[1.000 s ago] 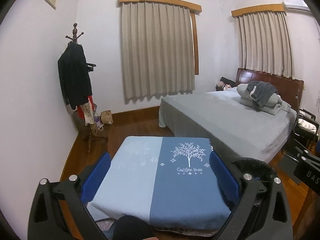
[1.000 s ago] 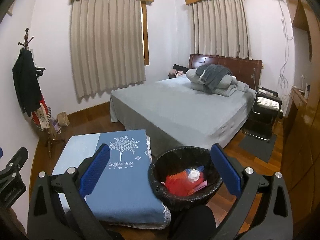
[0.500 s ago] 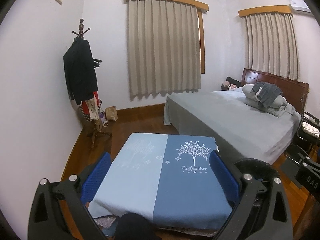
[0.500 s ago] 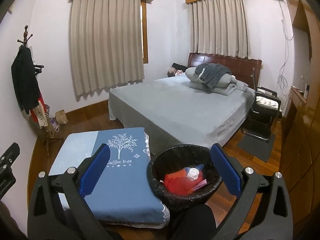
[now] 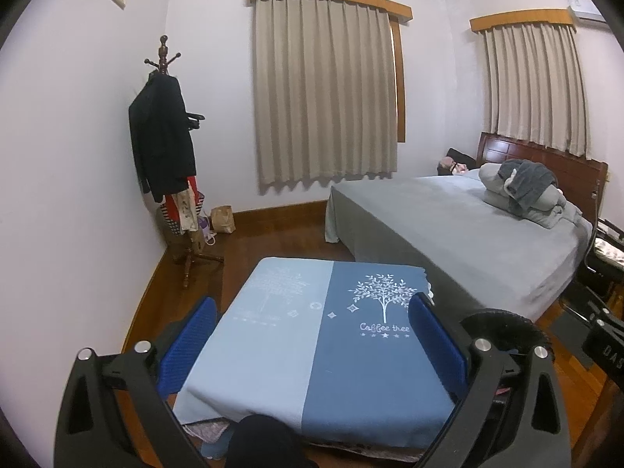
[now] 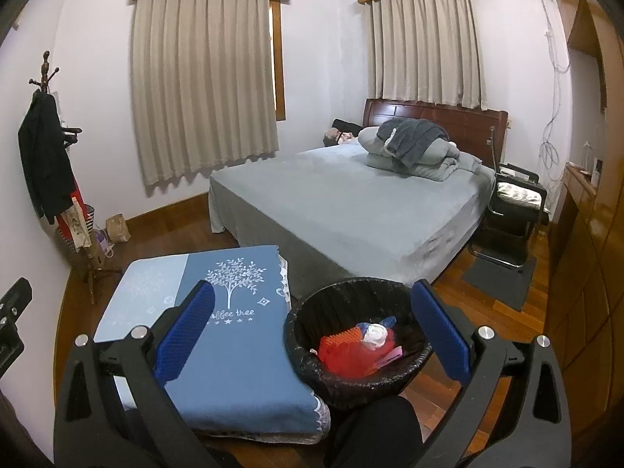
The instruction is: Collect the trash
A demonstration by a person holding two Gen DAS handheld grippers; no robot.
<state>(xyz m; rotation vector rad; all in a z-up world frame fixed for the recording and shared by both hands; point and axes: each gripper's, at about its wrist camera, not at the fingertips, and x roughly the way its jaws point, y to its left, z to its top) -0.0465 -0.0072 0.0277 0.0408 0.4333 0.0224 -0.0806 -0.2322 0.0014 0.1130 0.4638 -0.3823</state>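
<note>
Here, nearest the cameras, the left gripper (image 5: pixel 312 347) and the right gripper (image 6: pixel 312 327) are both spread wide, blue pads well apart, and neither has hold of anything. Just beyond them lies the low table under a two-tone blue cloth (image 5: pixel 312 351) printed with a white tree; its visible top carries no loose litter. Touching or just beside the table's right edge stands the black-lined wastebasket (image 6: pixel 419 345), which holds the task's trash (image 6: pixel 360 347): red wrapping or packaging, a white crumpled wad and a scrap of blue, all resting inside the liner. In the left view only the basket's rim shows behind the right finger. Farther off come the wooden floor, the grey-covered bed (image 6: pixel 351 202) with folded bedding, the coat stand (image 5: pixel 171 163) with a dark jacket, and a small paper bag (image 5: pixel 223 219) against the far skirting. Judged from these views, collection appears largely complete: no litter is evident on table, floor or bed, though the floor close beneath the grippers is hidden.
</note>
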